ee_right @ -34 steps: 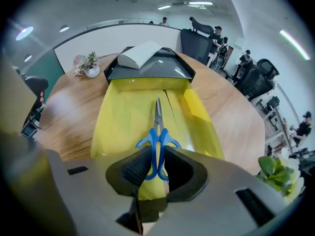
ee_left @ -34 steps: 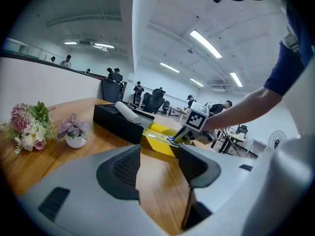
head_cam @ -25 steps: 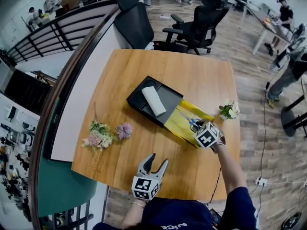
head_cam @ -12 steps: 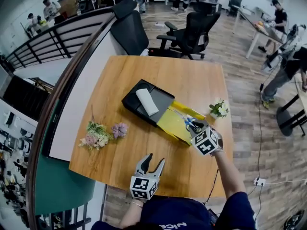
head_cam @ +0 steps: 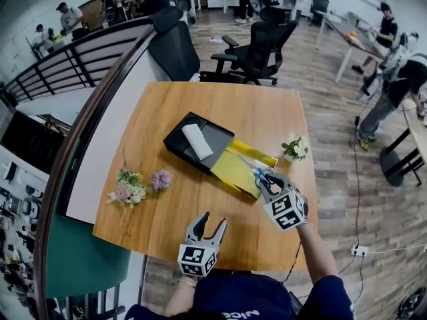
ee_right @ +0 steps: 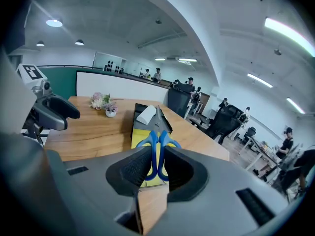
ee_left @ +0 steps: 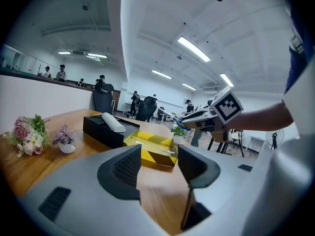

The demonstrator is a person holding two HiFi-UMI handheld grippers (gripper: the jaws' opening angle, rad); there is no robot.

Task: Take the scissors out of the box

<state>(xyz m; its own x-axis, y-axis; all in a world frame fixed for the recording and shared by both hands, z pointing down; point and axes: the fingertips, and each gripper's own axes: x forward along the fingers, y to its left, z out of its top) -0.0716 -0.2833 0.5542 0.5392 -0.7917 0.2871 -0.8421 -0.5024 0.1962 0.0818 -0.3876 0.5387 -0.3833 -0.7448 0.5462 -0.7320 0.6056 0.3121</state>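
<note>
My right gripper [ee_right: 156,170] clamped on scissors [ee_right: 153,156] handles, over box [head_cam: 227,167]. My left gripper [ee_left: 158,163] open, empty, above table [head_cam: 167,209].

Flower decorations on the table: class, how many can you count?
3. A pale mixed bunch near the left edge of the table, a small purple one beside it, and a white-flowered one near the right edge. None appears hidden.

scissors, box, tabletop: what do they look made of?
Scissors: the blue handles look like smooth moulded plastic and the grey blades look like metal.
Box: a matte black tray with a yellow, black-striped part. It could be card or plastic; I can't tell which.
Tabletop: wood grain with a satin finish. Solid wood or laminate is unclear.
</note>
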